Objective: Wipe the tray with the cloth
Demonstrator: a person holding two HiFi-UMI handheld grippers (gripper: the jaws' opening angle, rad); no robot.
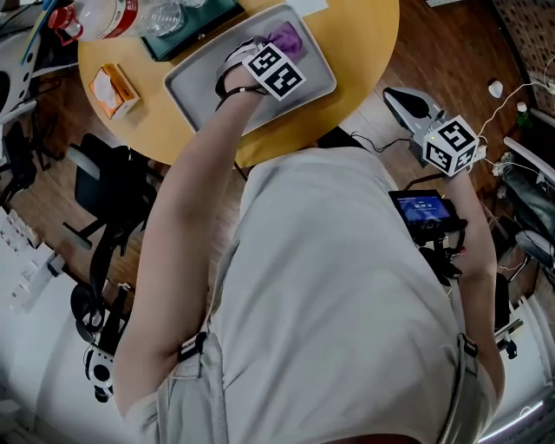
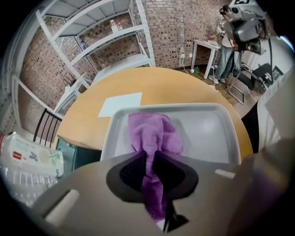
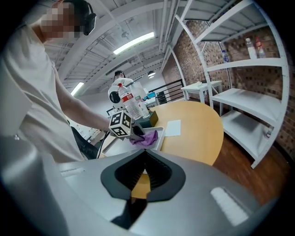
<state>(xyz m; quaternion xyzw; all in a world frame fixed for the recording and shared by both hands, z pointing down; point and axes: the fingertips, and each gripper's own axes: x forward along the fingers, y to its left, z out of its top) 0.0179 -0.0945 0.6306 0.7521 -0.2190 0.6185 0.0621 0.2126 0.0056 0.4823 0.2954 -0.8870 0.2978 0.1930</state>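
Note:
A grey tray [image 1: 308, 82] lies on the round wooden table [image 1: 364, 43]. My left gripper [image 1: 251, 54] reaches over it, shut on a purple cloth [image 1: 286, 36]. In the left gripper view the cloth [image 2: 151, 131] is pinched between the jaws of the left gripper [image 2: 150, 159], and its free end is bunched on the tray [image 2: 207, 133]. My right gripper [image 1: 408, 102] hangs off the table's right side, above the floor, shut with nothing in it. In its own view the right gripper [image 3: 145, 159] looks toward the left gripper [image 3: 131, 131], the cloth [image 3: 147, 137] and the tray [image 3: 158, 133].
An orange box [image 1: 113, 89], a plastic bottle [image 1: 117, 16] and a dark green box [image 1: 186, 36] sit at the table's left. A white paper [image 2: 120, 104] lies beyond the tray. A black chair [image 1: 100, 186] stands left; cables [image 1: 507, 104] lie on the floor right. Metal shelving [image 2: 97, 41] lines the wall.

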